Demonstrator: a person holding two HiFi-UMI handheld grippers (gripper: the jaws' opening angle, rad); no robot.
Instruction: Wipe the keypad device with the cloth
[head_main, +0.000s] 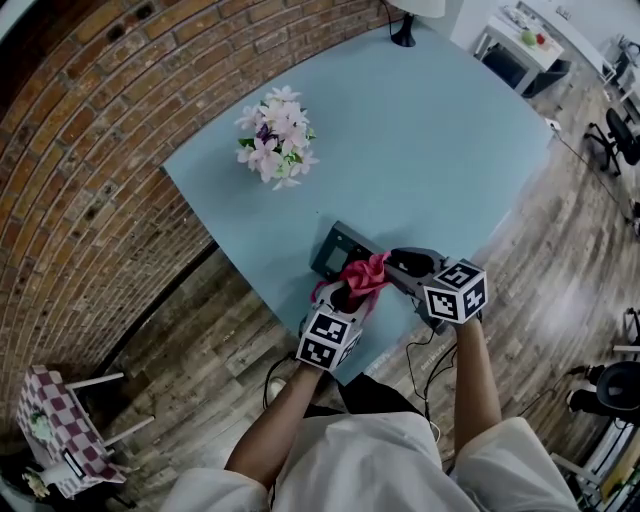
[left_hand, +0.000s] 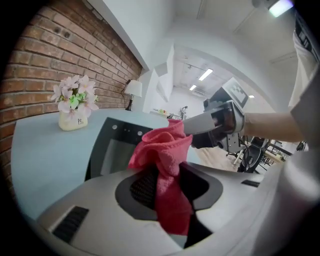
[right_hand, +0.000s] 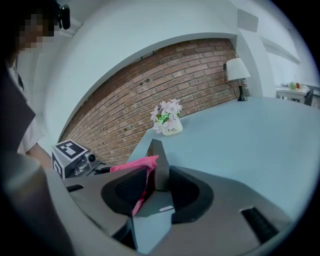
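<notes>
Low at centre, your left gripper (head_main: 349, 296) pinches the cloth (head_main: 367, 272), right gripper (head_main: 397, 264) clamps the keypad device (head_main: 332, 254); sweep it evenly.

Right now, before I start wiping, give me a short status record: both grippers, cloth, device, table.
left gripper: shut on the cloth, which bunches up above the jaws
right gripper: shut on an edge of the keypad device, with a fold of cloth beside its left jaw
keypad device: flat near the table's near corner, screen up
cloth: pink, bunched over the device's end by the right gripper
table: light blue; flower vase farther back, apart from the device
</notes>
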